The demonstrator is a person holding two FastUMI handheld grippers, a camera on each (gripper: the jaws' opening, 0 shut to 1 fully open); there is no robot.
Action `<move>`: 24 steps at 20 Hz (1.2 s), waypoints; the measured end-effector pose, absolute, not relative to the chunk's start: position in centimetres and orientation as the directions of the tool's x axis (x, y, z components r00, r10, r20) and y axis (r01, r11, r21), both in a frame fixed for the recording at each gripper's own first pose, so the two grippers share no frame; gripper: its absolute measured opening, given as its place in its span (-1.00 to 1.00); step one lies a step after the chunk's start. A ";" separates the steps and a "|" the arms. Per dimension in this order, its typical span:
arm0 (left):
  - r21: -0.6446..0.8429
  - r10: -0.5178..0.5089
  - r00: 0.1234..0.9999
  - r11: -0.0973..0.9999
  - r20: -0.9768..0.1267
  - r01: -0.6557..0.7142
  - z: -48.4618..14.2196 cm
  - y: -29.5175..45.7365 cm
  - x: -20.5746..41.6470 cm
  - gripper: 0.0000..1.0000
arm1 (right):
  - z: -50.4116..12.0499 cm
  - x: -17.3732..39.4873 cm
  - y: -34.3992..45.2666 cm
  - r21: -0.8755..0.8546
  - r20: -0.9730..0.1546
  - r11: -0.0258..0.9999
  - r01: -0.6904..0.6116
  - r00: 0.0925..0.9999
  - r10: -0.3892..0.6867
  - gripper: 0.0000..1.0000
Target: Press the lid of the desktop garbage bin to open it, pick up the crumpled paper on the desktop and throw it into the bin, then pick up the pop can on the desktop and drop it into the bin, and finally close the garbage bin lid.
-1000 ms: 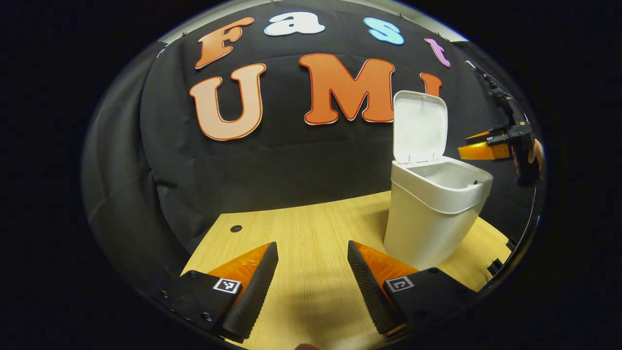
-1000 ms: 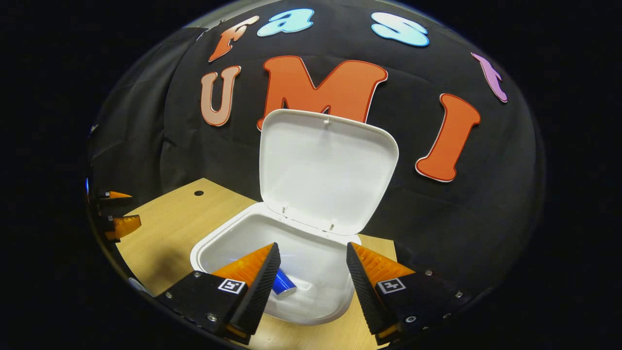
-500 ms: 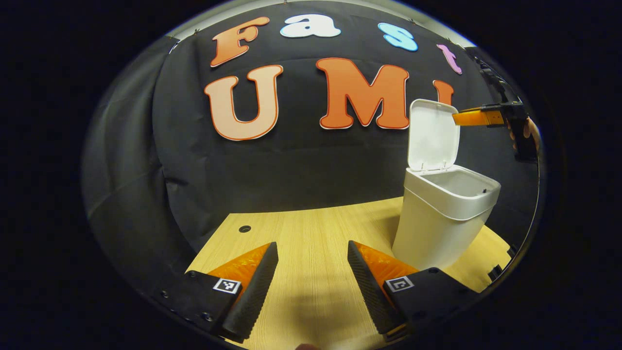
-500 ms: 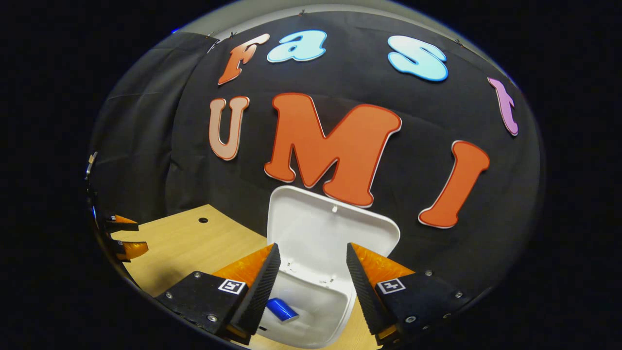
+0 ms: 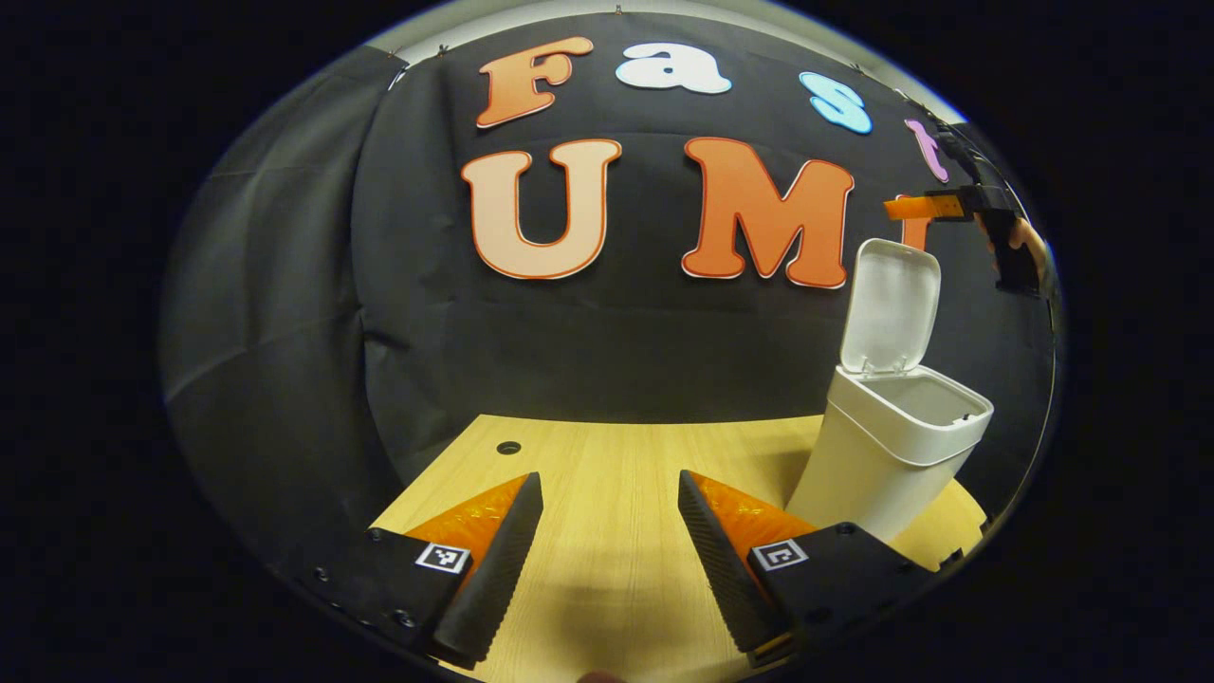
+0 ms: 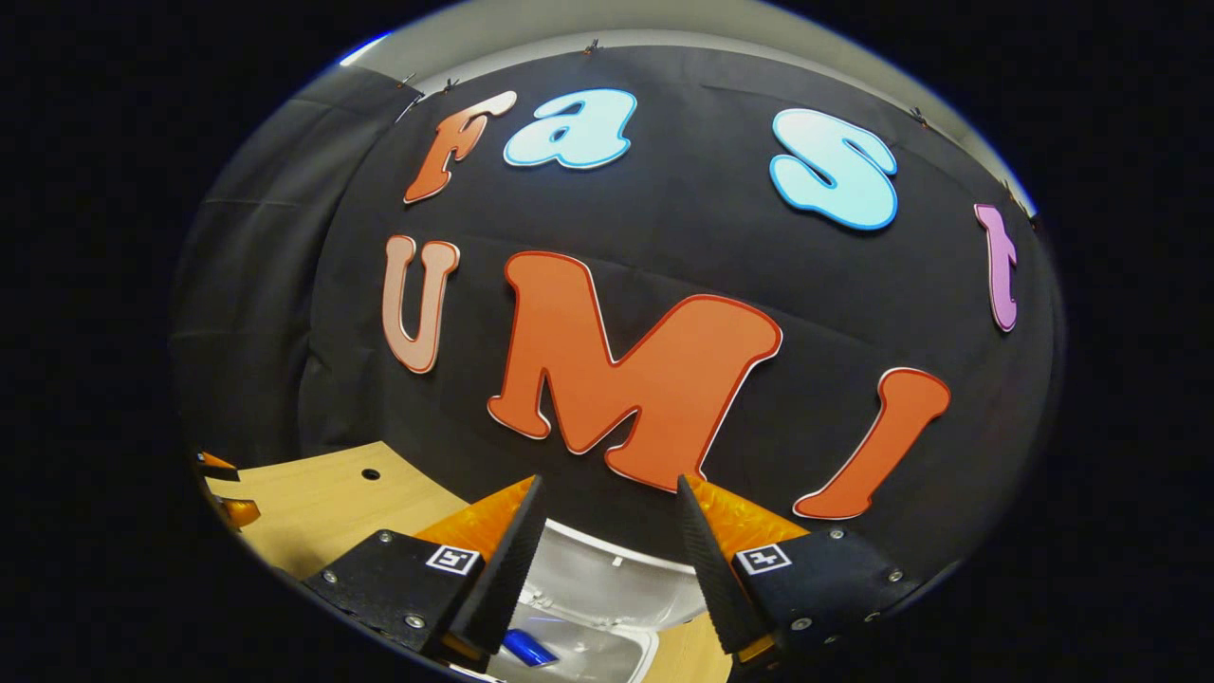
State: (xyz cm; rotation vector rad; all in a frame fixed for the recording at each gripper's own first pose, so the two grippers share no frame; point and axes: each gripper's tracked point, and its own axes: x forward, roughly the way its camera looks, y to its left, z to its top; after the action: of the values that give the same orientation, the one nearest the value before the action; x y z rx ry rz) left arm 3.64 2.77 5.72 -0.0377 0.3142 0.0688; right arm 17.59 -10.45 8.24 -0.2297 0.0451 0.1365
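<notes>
The white garbage bin [image 5: 882,460] stands at the right of the wooden desk, its lid [image 5: 892,304] standing upright and open. My left gripper [image 5: 607,493] is open low over the desk, left of the bin, with nothing between its fingers. My right gripper [image 5: 901,209] is held by a hand up above the lid's top edge. In the right gripper view, my right gripper [image 6: 607,498] is open just above the lid's top rim [image 6: 616,574]. Down inside the bin [image 6: 607,655] lies the blue pop can [image 6: 526,648], partly hidden by a finger.
The light wooden desk [image 5: 607,474] runs back to the black cloth wall and has a small round hole [image 5: 508,447] near its far left corner. The left gripper [image 6: 228,498] shows at the left edge of the right gripper view.
My right gripper has risen from over the bin's mouth to above the upright lid's top edge. The left gripper's view has swung left, so the bin sits farther right.
</notes>
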 end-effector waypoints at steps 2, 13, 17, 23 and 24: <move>-0.017 0.088 0.950 0.995 -0.301 -0.097 6.1 4.0 3.5 0.84 | 6.9 18.8 -11.5 -0.213 -0.103 0.970 -0.116 0.990 0.095 0.66; 0.017 0.030 0.956 0.999 -0.292 -0.026 7.0 4.3 5.1 0.84 | 3.1 15.4 -10.7 -0.064 -0.203 0.992 -0.113 0.974 0.098 0.58; 0.023 -0.026 0.957 0.999 -0.289 0.034 7.2 3.1 6.0 0.84 | 0.7 12.8 -9.9 -0.038 -0.255 0.993 -0.113 0.962 0.099 0.58; 0.007 -0.084 0.956 0.996 -0.282 0.090 7.0 2.0 6.7 0.77 | -3.9 8.8 -9.2 -0.021 -0.356 0.994 -0.111 0.930 0.096 0.58; 0.000 -0.089 0.954 0.996 -0.285 0.093 6.9 1.8 6.8 0.79 | -4.5 8.2 -8.8 -0.018 -0.364 0.993 -0.112 0.926 0.098 0.59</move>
State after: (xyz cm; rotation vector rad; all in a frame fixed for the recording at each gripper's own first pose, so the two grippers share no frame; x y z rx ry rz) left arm 6.81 1.76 6.89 0.0134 0.2885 -0.0923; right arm 8.20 -8.83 -4.49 -0.0386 0.3715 0.1081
